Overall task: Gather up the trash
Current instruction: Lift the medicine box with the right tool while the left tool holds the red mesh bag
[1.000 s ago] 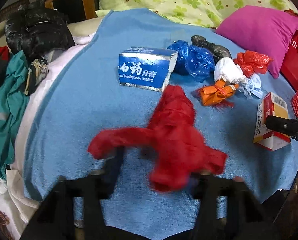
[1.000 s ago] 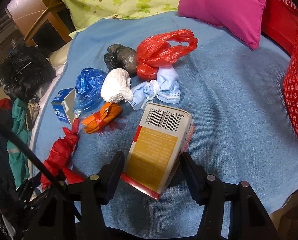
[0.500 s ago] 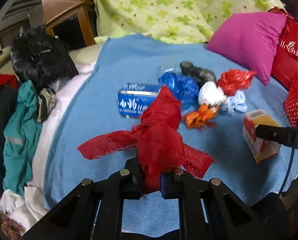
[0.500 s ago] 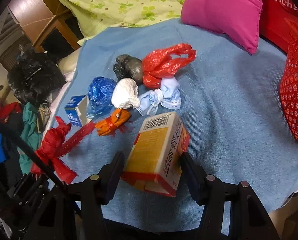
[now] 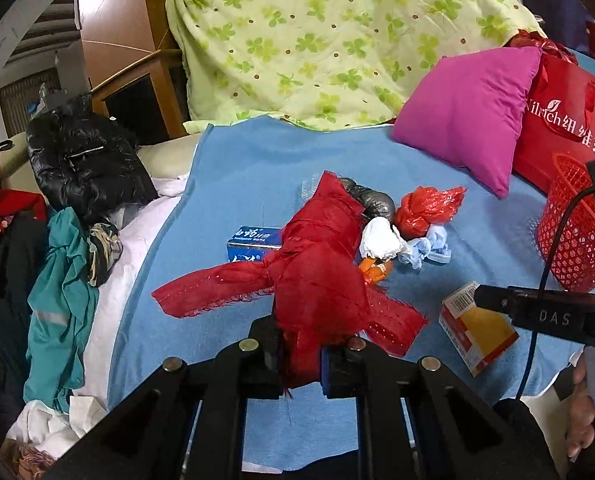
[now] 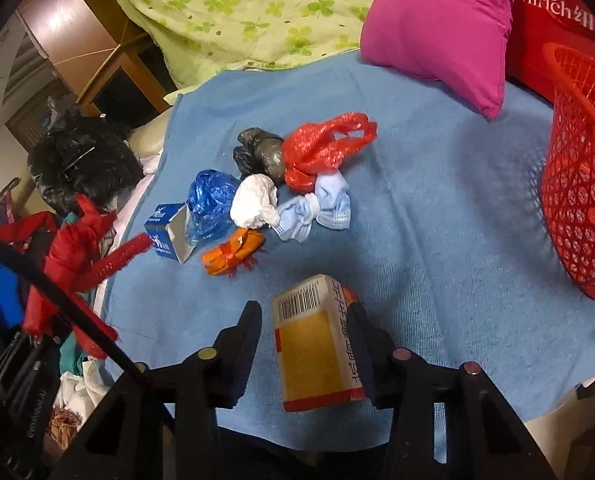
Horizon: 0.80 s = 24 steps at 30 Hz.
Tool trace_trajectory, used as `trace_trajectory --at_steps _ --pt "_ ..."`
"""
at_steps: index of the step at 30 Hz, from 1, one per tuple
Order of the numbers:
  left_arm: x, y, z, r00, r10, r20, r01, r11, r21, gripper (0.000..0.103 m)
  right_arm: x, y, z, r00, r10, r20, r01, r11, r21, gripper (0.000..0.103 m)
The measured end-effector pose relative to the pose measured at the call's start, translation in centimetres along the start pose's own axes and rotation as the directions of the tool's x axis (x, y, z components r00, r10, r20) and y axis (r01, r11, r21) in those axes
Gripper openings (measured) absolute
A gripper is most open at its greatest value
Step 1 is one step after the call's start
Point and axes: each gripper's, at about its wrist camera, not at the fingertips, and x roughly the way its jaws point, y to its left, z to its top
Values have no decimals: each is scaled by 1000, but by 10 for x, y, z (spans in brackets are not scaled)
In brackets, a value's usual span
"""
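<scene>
My left gripper (image 5: 301, 344) is shut on a knotted red cloth strip (image 5: 317, 272), held up off the blue blanket (image 5: 233, 184); its loose ends hang to both sides. The same red cloth strip (image 6: 73, 248) shows at the left of the right wrist view. My right gripper (image 6: 303, 320) is closed around a yellow-and-red carton (image 6: 313, 352) with a barcode end, held lengthwise between the fingers just above the blanket. A red mesh basket (image 6: 581, 200) stands at the right. Its inside is hidden.
Small trash lies mid-blanket: a blue toothpaste box (image 6: 165, 236), blue bag (image 6: 209, 204), white wad (image 6: 253, 200), orange wrapper (image 6: 233, 256), red plastic bag (image 6: 321, 152), grey bag (image 6: 261, 152), face masks (image 6: 321, 208). Pink pillow (image 6: 437, 20) behind; clothes (image 5: 61, 280) heaped left.
The left gripper closed on the red cloth and lifted it off the blanket. The carton turned from slanted to straight between the right fingers as that gripper rose a little.
</scene>
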Motion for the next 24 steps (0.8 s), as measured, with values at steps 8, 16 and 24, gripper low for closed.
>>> trace_trajectory --at_steps 8,16,24 --pt "0 -2 -1 1000 11 1 -11 1000 4 13 18 8 -10 998 -54 -36 51 996 -74 67" --pt "1 -2 -1 1000 20 0 -20 1000 11 13 37 10 -20 990 -135 -39 128 982 -137 56" --pt "0 -9 2 1000 16 0 -16 1000 24 13 21 0 -13 994 -112 4 112 989 -98 53"
